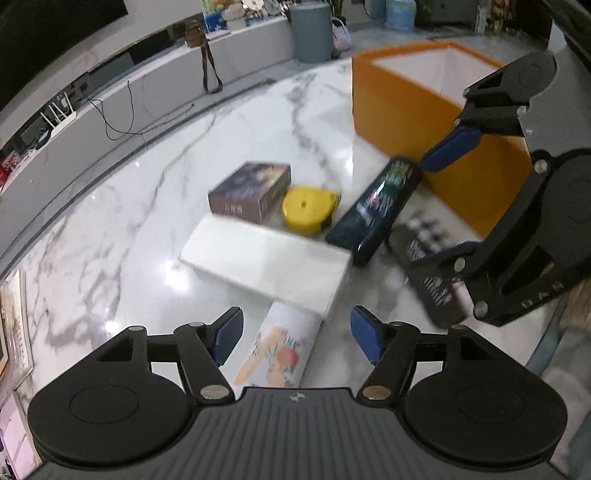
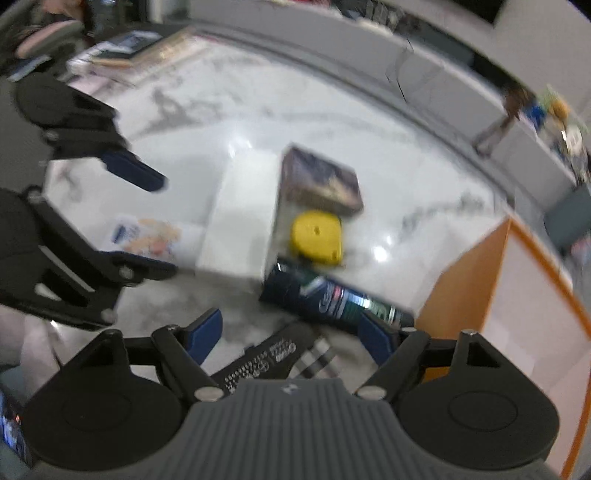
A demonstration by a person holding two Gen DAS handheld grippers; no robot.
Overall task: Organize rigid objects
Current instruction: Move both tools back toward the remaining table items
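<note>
On the white marble table [image 1: 129,221] lie a white box [image 1: 266,262], a dark purple box [image 1: 251,192], a yellow tape measure [image 1: 308,210], a dark blue toothpaste box [image 1: 376,206], a black box with white print [image 1: 428,273] and a pale box with a fruit picture [image 1: 280,350]. My left gripper [image 1: 295,338] is open above the fruit-picture box. My right gripper [image 2: 291,338] is open over the black box [image 2: 280,354], with the toothpaste box [image 2: 332,299] just ahead. An orange bin with a white inside [image 1: 402,110] stands at the right.
A grey wall shelf [image 1: 110,122] with cables, a router and a small figure runs behind the table. A grey cylinder [image 1: 310,31] stands at the back. Books and papers [image 2: 122,51] lie at the table's far left in the right wrist view.
</note>
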